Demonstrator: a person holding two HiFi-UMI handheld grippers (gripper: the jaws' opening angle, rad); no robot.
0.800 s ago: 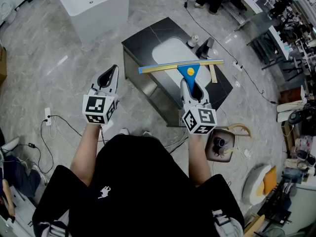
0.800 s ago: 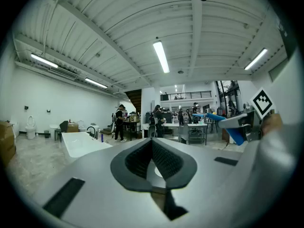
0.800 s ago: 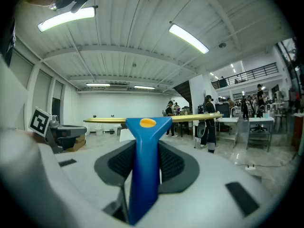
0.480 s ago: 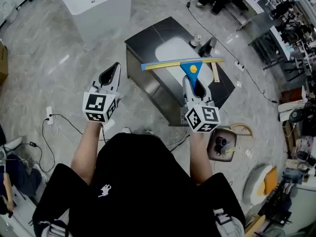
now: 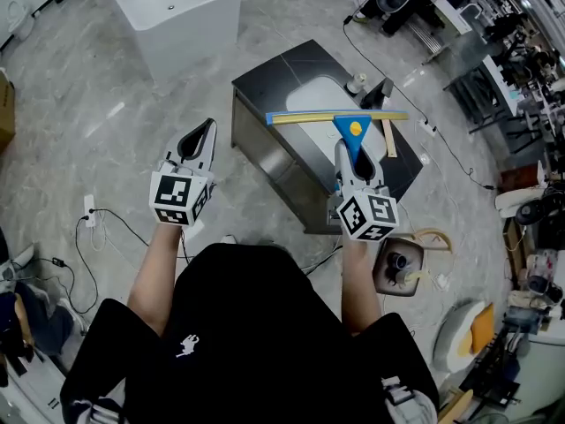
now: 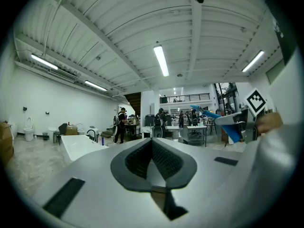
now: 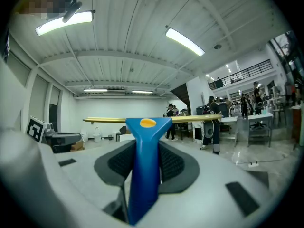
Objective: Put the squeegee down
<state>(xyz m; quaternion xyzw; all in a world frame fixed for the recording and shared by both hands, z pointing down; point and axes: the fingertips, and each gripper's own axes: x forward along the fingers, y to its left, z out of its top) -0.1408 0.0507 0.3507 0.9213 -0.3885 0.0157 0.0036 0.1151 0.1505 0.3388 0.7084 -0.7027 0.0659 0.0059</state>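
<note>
The squeegee (image 5: 340,120) has a blue handle with a yellow dot and a long yellow blade bar. My right gripper (image 5: 353,159) is shut on the handle, and the bar hangs level over the dark vanity top (image 5: 291,67) with its white basin (image 5: 320,95). In the right gripper view the blue handle (image 7: 145,165) rises between the black pads, the bar (image 7: 152,119) lying crosswise. My left gripper (image 5: 198,139) hovers to the left over the floor, its jaws together with nothing between them (image 6: 152,148). The squeegee (image 6: 223,122) shows at the right in the left gripper view.
On the vanity's far side stand a small white cup (image 5: 357,83) and a dark faucet (image 5: 382,92); a wooden strip (image 5: 388,140) lies at its right. A white bathtub (image 5: 174,11) is at the back left. Cables (image 5: 106,223) and a stool (image 5: 402,263) are on the floor near me.
Both grippers sit slightly lower and further right in the picture, and the squeegee's bar now hangs over the near part of the basin. The grip on the handle is unchanged.
</note>
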